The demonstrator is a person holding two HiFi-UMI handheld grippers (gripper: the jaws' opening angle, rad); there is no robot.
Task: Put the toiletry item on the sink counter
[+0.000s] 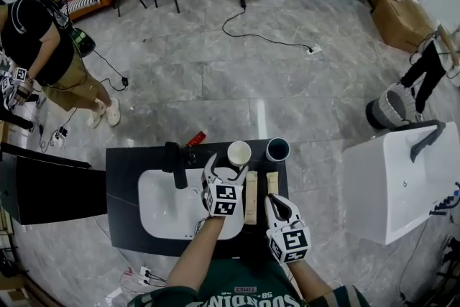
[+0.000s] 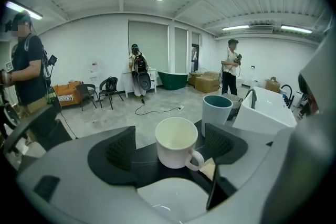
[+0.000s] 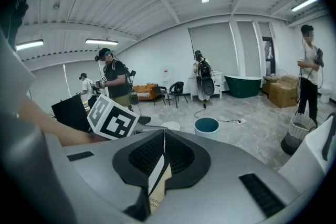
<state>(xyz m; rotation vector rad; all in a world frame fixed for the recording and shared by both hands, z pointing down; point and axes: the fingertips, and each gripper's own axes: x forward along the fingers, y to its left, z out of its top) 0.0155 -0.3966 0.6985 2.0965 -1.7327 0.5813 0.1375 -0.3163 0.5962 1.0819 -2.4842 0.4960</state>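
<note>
1. Risk: thin carton point(image 3: 156, 178) sat pinched edge-on in the closed right gripper point(image 3: 163, 139) at the sink counter point(image 1: 122, 169) right side; it could twist loose or land on the second carton point(image 1: 251, 199).
2. Left gripper point(image 1: 226, 176) wide, empty; white mug point(image 2: 176, 142) just ahead was empty; teal cup point(image 2: 216, 113) looked empty.

A white oval basin point(image 1: 162, 208) is set in a black rectangular sink counter point(image 1: 122, 162), with a black metal faucet point(image 1: 172, 162) behind its left part. Behind its right end stands a white ceramic mug point(image 1: 238, 153), and a teal cylindrical cup point(image 1: 277, 149) stands just right of that. Right of the basin are 2 packs side by side. A long beige cardboard carton point(image 1: 251, 199) is nearer the basin. A narrow beige cardboard box point(image 1: 272, 183) is farther right, its near end between the jaws of the right gripper point(image 1: 279, 203).
</note>
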